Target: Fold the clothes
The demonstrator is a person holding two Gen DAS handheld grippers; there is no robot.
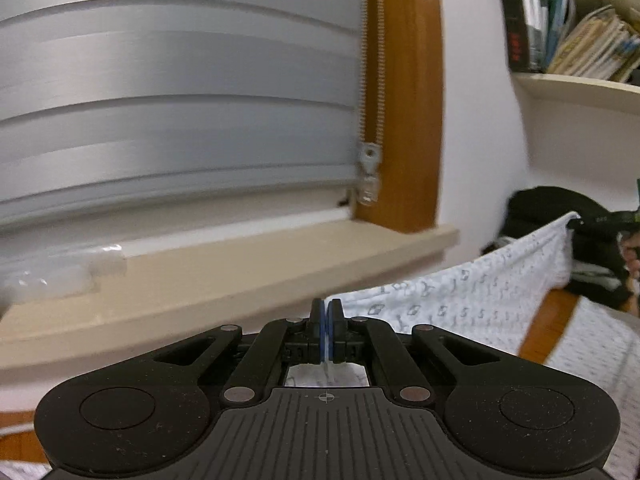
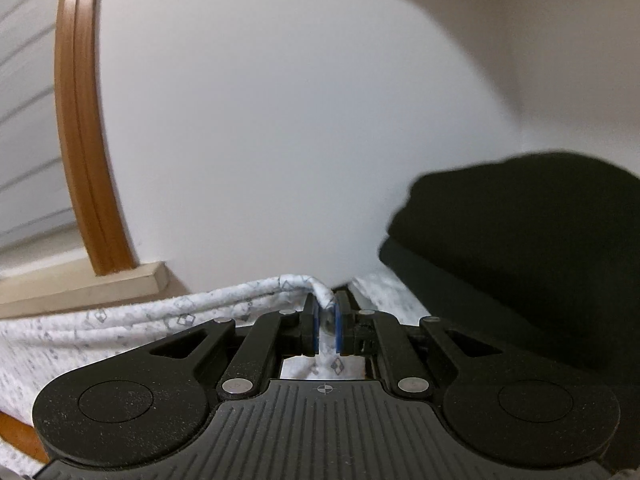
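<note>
Here, two handheld grippers lift a white patterned garment [image 1: 480, 296] in front of a window. In the left wrist view, the left gripper [image 1: 327, 312] sits at 6 o'clock, its blue-padded fingers [image 1: 322, 332] pressed together with only a thin sliver of white cloth showing between them. From there the garment's upper edge stretches away toward 3 o'clock, rising taut to a raised corner where the right gripper [image 1: 600, 222], dark and blurred, and part of a hand [image 1: 632, 256] appear at the frame's edge. More of the cloth hangs down at 4 o'clock over a wooden surface [image 1: 552, 320].

In the right wrist view, the right gripper [image 2: 327, 312] at 6 o'clock pinches a bunched, hemmed fold of the same garment [image 2: 120, 320]; the fabric crests between the fingers [image 2: 316, 328] and its layered edges run off toward 9 o'clock.

Behind the left gripper, grey window shutter slats [image 1: 180, 100] fill 10 to 12 o'clock above a beige sill [image 1: 240, 276], with a wooden window frame [image 1: 408, 100] at 1 o'clock. A shelf of books [image 1: 580, 32] occupies 2 o'clock. A pile of dark clothing [image 2: 520, 248] rests at 3 o'clock in the right view, against a white wall [image 2: 280, 120].
</note>
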